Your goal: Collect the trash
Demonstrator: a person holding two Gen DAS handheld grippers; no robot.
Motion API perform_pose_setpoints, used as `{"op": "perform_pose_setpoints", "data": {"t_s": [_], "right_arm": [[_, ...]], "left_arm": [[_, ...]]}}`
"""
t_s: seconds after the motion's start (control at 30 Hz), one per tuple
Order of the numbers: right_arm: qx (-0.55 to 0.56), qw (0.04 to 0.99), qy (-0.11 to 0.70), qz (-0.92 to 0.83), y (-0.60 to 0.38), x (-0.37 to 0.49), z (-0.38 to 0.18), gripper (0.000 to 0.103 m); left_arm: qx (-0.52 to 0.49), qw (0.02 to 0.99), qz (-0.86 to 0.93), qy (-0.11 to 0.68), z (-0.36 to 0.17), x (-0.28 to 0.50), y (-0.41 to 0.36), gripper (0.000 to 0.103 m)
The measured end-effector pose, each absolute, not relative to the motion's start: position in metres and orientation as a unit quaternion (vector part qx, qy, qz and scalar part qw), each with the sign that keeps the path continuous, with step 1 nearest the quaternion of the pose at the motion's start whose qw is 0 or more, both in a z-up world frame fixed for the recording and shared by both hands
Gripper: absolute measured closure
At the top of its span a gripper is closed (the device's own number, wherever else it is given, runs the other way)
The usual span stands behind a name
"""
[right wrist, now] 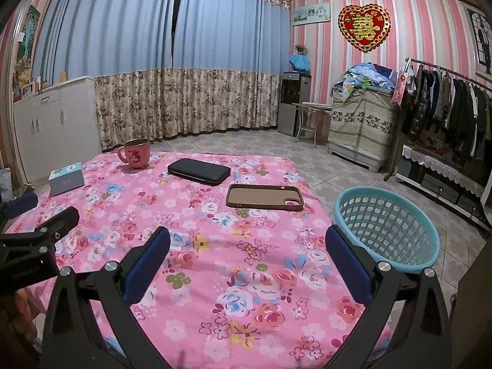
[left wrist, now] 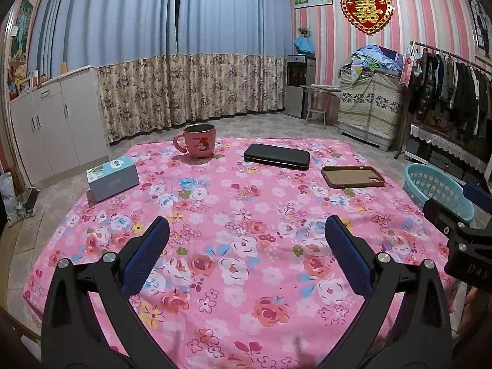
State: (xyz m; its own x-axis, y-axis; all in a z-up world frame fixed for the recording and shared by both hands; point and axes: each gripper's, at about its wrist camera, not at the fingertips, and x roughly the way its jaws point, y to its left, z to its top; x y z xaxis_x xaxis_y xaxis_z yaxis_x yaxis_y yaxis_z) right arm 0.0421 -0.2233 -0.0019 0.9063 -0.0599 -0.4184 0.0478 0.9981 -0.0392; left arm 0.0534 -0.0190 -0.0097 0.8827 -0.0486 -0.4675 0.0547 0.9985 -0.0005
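Left wrist view is showing the left tool [left wrist: 247,224] hovering over the near part of the desk [left wrist: 246,203] with its blue-padded fingers spread wide and pinching nothing. The right tool [right wrist: 248,230], in its own view, is hovering likewise spread and empty. No crumpled paper or wrapper is showing anywhere, so which thing counts as trash is staying a judgement. The likeliest candidates are the small box [left wrist: 112,178], lying at ten o'clock from the left tool near the desk's left edge, and the empty phone case [right wrist: 264,196], lying at twelve o'clock from the right tool. The mug [left wrist: 200,144] and the black pouch [left wrist: 276,156] are standing farther back, well apart from both tools. The box is probably behaving as light, stiff card that crushes under hard pressure. Its long axis is running roughly from eight to two o'clock in the left view, so a hold across its short width seems best. The phone case is probably acting as a light, bendy shell lying flat and open side up. Its long axis is running from nine to three o'clock in the right view, with the camera cut-out pointing to three o'clock. Since it is offering only a thin rim, pinching one long wall seems the surest hold. The teal basket [right wrist: 387,230] is sitting on the floor at two o'clock from the right tool, just beside the desk, and is likely serving as the bin.
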Motion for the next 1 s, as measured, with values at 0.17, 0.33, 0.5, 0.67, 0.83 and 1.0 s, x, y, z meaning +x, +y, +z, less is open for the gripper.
{"op": "perform_pose_setpoints", "data": {"t_s": [0.17,0.33,0.5,0.67,0.83,1.0], "right_arm": [[-0.016,0.976,0.215,-0.027,-0.2221,0.0417,-0.0035,0.004],[-0.015,0.976,0.214,-0.029,-0.2225,0.0416,-0.0039,0.004],[-0.015,0.976,0.216,-0.032,-0.2209,0.0419,-0.0071,0.004],[-0.015,0.976,0.215,-0.033,-0.2208,0.0433,-0.0063,0.004],[-0.014,0.976,0.215,-0.034,-0.2207,0.0436,-0.0061,0.004],[-0.015,0.976,0.215,-0.035,-0.2205,0.0439,-0.0058,0.004]], "left_arm": [[0.012,0.971,-0.021,0.236,-0.0097,0.053,-0.0201,0.005],[0.014,0.972,-0.021,0.236,-0.0103,0.0532,-0.0206,0.005],[0.012,0.972,-0.021,0.235,-0.0102,0.0534,-0.0203,0.005],[0.007,0.972,-0.02,0.234,-0.0113,0.0528,-0.0194,0.005],[0.007,0.972,-0.02,0.234,-0.0111,0.0528,-0.019,0.005],[0.009,0.972,-0.018,0.235,-0.0115,0.0523,-0.0191,0.005]]}}
